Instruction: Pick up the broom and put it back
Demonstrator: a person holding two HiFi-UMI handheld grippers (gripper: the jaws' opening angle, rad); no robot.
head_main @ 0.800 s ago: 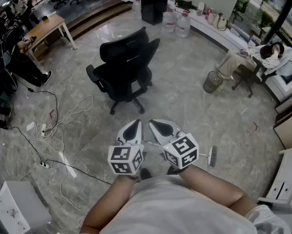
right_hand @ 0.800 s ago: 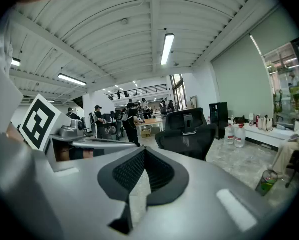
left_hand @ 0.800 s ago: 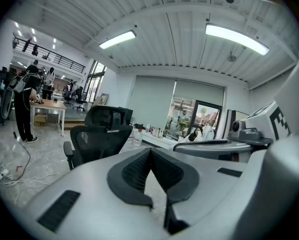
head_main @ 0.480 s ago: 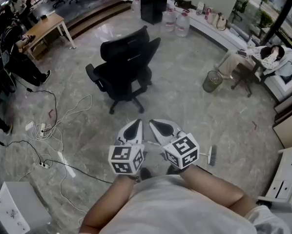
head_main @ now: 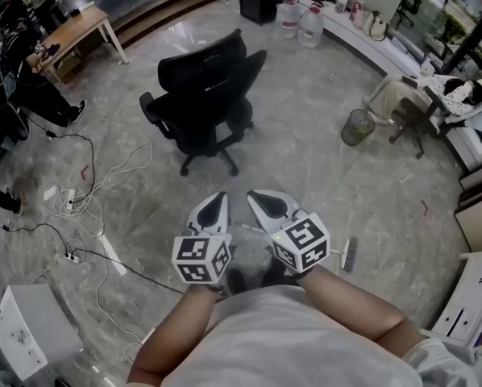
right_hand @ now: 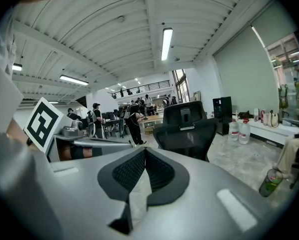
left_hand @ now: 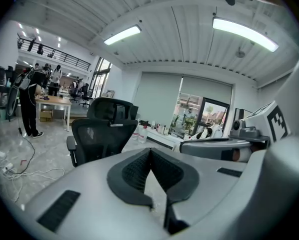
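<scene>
Looking steeply down in the head view, the scene reads from left to right.

Upper left of the frame: a wooden bench (head_main: pixel 73 32) with a standing person (head_main: pixel 31 95) beside it, well apart from the work.

Left centre: loose cables (head_main: pixel 104 185) and a power strip (head_main: pixel 73 256) trail over the stone floor (head_main: pixel 305 168). A white box (head_main: pixel 19 341) sits at lower left.

Upper centre: a black office chair (head_main: pixel 205 103) stands directly ahead of both tools. It is the nearest bulky obstacle should the holder walk forward.

Lower centre: the left gripper (head_main: pixel 218 199) and the right gripper (head_main: pixel 255 197) are held side by side just in front of the body and tilted slightly downward. This reads as a carrying posture rather than a reach. Each gripper's own view shows its fingers clenched tip to tip with nothing between them, and only the chair and room beyond.

Right of the right gripper: the broom (head_main: pixel 350 254), the task's object, lies on the floor with its brush head low in the right centre of the frame. Its thin handle appears to run leftward behind the right gripper, though that stretch is hidden. Judged from this, the pick-up is not yet begun. The right gripper is the nearer one, and its fingers would have to part and descend to the floor.

Right side: a wire waste bin (head_main: pixel 356 127), water bottles (head_main: pixel 301 18) at the top, a seated person (head_main: pixel 454 95) at the far edge and a white cabinet (head_main: pixel 475 297) at lower right. None of these touches the broom.
</scene>
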